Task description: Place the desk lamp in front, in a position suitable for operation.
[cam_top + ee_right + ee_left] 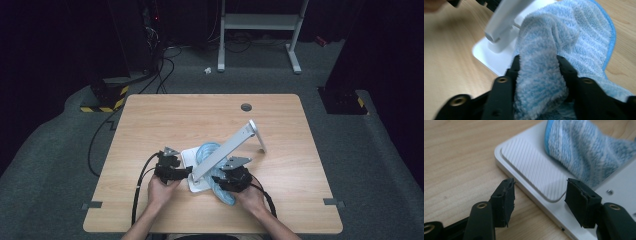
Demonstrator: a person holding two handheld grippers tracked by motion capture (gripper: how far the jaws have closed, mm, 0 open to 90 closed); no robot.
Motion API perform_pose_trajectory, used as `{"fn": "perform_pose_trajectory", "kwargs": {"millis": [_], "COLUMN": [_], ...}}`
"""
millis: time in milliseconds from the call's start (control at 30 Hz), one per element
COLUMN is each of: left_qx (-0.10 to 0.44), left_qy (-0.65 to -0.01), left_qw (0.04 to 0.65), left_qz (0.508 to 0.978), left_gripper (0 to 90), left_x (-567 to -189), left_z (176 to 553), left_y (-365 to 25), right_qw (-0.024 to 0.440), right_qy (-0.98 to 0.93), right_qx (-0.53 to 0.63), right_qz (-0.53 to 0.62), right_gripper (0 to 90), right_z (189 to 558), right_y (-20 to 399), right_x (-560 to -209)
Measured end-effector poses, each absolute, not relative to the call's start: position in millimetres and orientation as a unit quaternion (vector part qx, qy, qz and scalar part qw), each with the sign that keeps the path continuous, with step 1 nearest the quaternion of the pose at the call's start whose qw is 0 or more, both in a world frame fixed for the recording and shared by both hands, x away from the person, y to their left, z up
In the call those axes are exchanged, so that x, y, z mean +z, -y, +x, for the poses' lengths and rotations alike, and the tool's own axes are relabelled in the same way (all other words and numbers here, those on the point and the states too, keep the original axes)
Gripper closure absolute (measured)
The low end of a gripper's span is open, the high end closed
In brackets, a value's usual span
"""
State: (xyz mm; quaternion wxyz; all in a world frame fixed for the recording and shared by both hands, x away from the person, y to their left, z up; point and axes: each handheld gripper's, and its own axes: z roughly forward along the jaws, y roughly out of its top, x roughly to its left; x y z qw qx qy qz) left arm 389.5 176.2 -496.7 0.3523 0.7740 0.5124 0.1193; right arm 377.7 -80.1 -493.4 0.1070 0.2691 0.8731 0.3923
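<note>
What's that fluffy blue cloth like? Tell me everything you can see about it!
The cloth is soft, fluffy terry with pale blue and white stripes and a brighter blue edge. It lies crumpled, partly on the white stand's flat base and partly on the wooden table, beside the stand's slanted arm. The right tongs are pinching a bunched-up fold of it. The left tongs stand open at the base's corner, not touching the cloth.
</note>
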Motion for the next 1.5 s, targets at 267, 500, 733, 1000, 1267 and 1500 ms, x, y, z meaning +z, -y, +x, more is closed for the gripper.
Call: {"fn": "perform_pose_trajectory", "kwargs": {"millis": [267,500,733,1000,1267,1500], "left_qx": [0.127,0.136,0.143,0.143,0.147,0.142], "left_qy": [-0.511,-0.516,-0.516,-0.514,-0.497,-0.488], "left_qw": [0.348,0.351,0.35,0.351,0.354,0.36], "left_qz": [0.776,0.769,0.769,0.769,0.778,0.782], "left_gripper": [42.8,44.2,45.5,46.1,49.1,51.1], "left_x": [-502.6,-503.2,-502.9,-502.9,-503.0,-503.5], "left_z": [405.7,427.2,425.9,426.1,425.8,425.8], "left_y": [-167.7,-151.5,-149.6,-149.7,-149.9,-149.0], "right_qw": [0.172,0.175,0.145,0.114,0.135,0.205], "right_qy": [-0.88,-0.869,-0.885,-0.886,-0.815,-0.74], "right_qx": [0.353,0.343,0.356,0.377,0.481,0.545], "right_qz": [0.267,0.311,0.262,0.243,0.294,0.336], "right_gripper": [70.7,70.3,71.1,71.3,71.7,71.4], "right_z": [396.1,417.9,384.5,371.4,377.4,385.4], "right_y": [79.2,87.9,73.7,66.4,111.4,159.2], "right_x": [-497.1,-494.0,-489.3,-484.6,-440.4,-388.0]}}
